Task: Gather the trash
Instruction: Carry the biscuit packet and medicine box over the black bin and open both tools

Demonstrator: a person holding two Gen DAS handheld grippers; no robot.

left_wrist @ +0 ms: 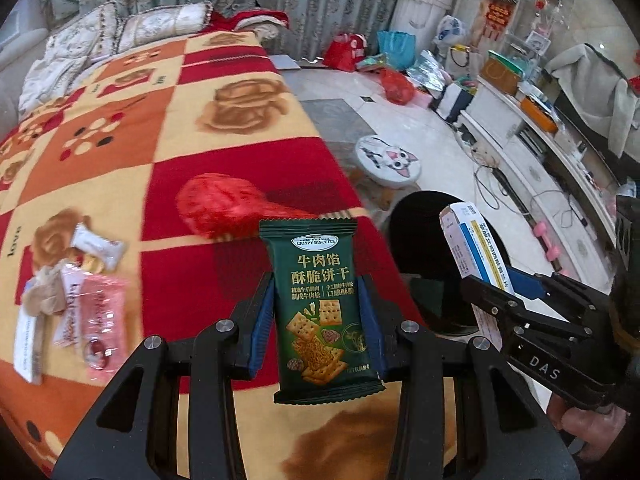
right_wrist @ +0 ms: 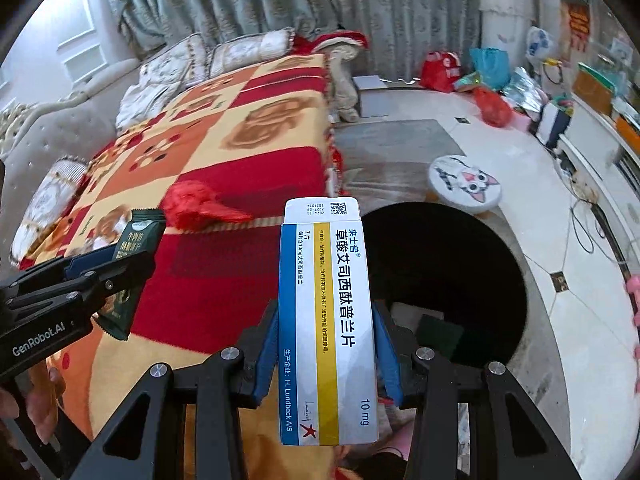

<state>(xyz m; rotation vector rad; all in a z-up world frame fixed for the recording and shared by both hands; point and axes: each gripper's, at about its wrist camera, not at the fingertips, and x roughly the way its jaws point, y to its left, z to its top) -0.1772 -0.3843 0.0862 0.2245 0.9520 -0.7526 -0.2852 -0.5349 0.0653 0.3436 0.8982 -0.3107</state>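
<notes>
Both my hand-held grippers are loaded, beside the bin.

My left hand-held gripper [left_wrist: 316, 312] pinches a biscuit packet [left_wrist: 318, 312] by its edges: light, crinkly, slippery film, best held mid-body. My right hand-held gripper [right_wrist: 326, 344] clamps a pill box [right_wrist: 326, 320]: stiff thin card, crushable, near the black bin [right_wrist: 452, 272]. More soft wrappers [left_wrist: 84, 292] lie on the bed [left_wrist: 160, 120].

Black tongs [left_wrist: 316, 320] with blue pads [left_wrist: 262, 316], silver screws, white "DAS" lettering
</notes>
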